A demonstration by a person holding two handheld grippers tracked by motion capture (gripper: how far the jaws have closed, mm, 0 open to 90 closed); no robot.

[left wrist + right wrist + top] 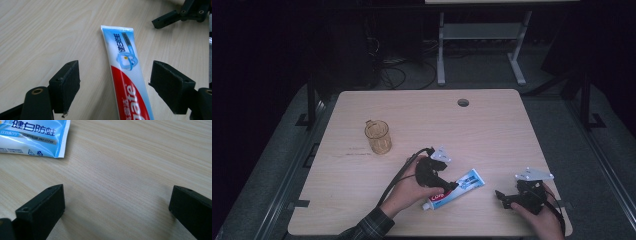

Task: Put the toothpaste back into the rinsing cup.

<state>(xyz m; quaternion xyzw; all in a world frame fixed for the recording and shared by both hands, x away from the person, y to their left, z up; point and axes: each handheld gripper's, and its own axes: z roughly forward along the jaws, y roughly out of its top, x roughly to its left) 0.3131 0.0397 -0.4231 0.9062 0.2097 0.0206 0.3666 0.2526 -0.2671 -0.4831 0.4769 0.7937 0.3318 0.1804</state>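
My table (pixel 492 130) of pale wood carries a toothpaste tube (pixel 462 186) and an amber mug (pixel 378 136), well apart

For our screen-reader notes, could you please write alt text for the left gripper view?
A toothpaste tube lies flat on the wooden table between the open black jaws of the left gripper, which do not touch it. The right gripper is at the top right.

We see a pale, matt wood-grain tabletop (pixel 50 32), a glossy plastic toothpaste tube (pixel 125 65), matt black fingers (pixel 67 85) with rough-looking pads, and an amber see-through cup (pixel 378 136).
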